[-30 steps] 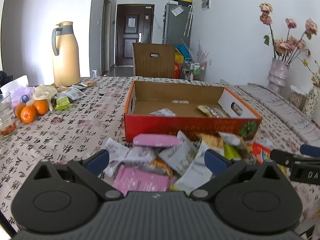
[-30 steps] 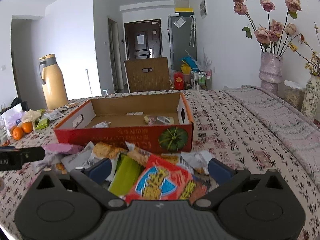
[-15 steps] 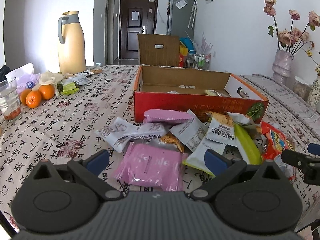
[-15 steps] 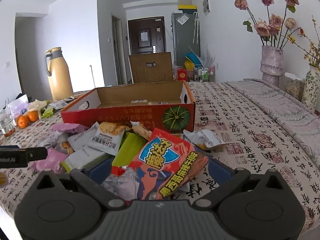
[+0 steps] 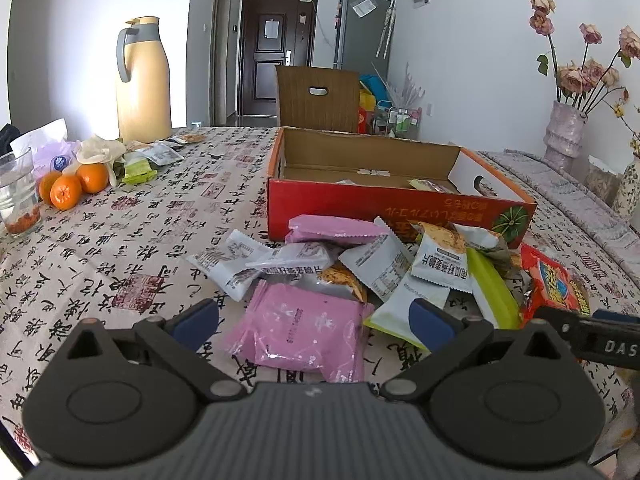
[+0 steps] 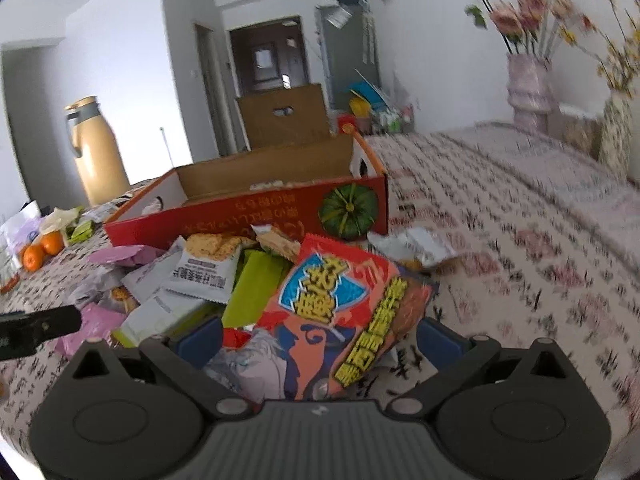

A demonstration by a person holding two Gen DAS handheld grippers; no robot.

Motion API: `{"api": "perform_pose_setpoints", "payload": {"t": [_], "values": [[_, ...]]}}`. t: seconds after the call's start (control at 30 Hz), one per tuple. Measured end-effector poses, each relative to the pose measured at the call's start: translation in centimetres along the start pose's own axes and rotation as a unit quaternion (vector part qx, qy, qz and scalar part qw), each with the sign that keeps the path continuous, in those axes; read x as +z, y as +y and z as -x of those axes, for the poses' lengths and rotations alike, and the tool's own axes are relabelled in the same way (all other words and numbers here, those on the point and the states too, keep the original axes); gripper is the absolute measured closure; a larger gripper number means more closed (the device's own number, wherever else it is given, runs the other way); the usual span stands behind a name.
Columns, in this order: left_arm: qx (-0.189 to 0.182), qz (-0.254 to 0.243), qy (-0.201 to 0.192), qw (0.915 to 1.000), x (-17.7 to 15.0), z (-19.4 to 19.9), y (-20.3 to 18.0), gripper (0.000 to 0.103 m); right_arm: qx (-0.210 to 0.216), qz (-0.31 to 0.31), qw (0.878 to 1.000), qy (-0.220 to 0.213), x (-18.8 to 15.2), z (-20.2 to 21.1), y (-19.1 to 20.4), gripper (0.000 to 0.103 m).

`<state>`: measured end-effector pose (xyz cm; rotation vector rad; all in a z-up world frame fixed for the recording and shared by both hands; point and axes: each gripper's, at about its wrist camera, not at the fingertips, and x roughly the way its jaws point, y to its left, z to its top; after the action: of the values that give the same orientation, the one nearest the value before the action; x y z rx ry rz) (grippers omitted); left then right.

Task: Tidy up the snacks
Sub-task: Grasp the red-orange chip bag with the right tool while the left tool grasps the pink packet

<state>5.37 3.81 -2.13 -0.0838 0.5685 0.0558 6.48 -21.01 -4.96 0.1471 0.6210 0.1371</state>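
Note:
A pile of snack packets lies on the patterned tablecloth in front of an open red cardboard box (image 5: 400, 208) (image 6: 248, 216) that holds a few packets. My left gripper (image 5: 314, 320) is open and low over the pile's near edge, with a pink packet (image 5: 304, 328) lying between its fingers. My right gripper (image 6: 320, 338) is open too, and a red snack bag (image 6: 344, 312) with blue and yellow print lies between its fingers, reaching back toward the camera. In the left wrist view the right gripper (image 5: 580, 336) shows beside that red bag (image 5: 554, 288). The right wrist view is blurred.
A tan thermos jug (image 5: 142, 80), oranges (image 5: 66, 192) and a glass (image 5: 16, 188) stand at the left of the table. Vases of dried flowers (image 5: 566, 132) stand at the far right. A wooden chair back (image 5: 316, 98) rises behind the box.
Both grippers have come down and drawn back to the pile's near side. The red bag now fills the gap between the right fingers, and the right view has tilted and blurred.

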Motion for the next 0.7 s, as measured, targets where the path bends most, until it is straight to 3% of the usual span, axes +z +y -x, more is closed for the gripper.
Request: {"api": "perform_pose_setpoints", "payload": {"t": [0.13, 0.23, 0.3, 0.43, 0.47, 0.7], "values": [[-0.001, 0.006, 0.003, 1.0, -0.2, -0.1, 0.3, 0.0, 0.0, -0.008, 1.0, 0.0, -0.4, -0.1, 0.1, 0.004], [-0.001, 0.008, 0.007, 0.9999, -0.3, -0.4, 0.3, 0.0, 0.007, -0.01, 1.0, 0.0, -0.5, 0.0, 0.1, 0.017], [-0.001, 0.01, 0.008, 0.9999, -0.3, -0.4, 0.3, 0.0, 0.015, -0.012, 1.0, 0.003, -0.5, 0.1, 0.0, 0.031], [-0.002, 0.012, 0.007, 0.9999, -0.4, -0.3, 0.4, 0.0, 0.026, -0.016, 0.999, 0.01, -0.5, 0.1, -0.3, 0.039], [-0.001, 0.012, 0.007, 0.9999, -0.4, -0.3, 0.4, 0.0, 0.028, -0.018, 0.999, 0.01, -0.5, 0.1, -0.4, 0.045], [0.0, 0.013, 0.008, 0.9999, -0.3, -0.2, 0.5, 0.0, 0.048, -0.021, 0.999, -0.002, -0.4, 1.0, -0.8, 0.051]]}}
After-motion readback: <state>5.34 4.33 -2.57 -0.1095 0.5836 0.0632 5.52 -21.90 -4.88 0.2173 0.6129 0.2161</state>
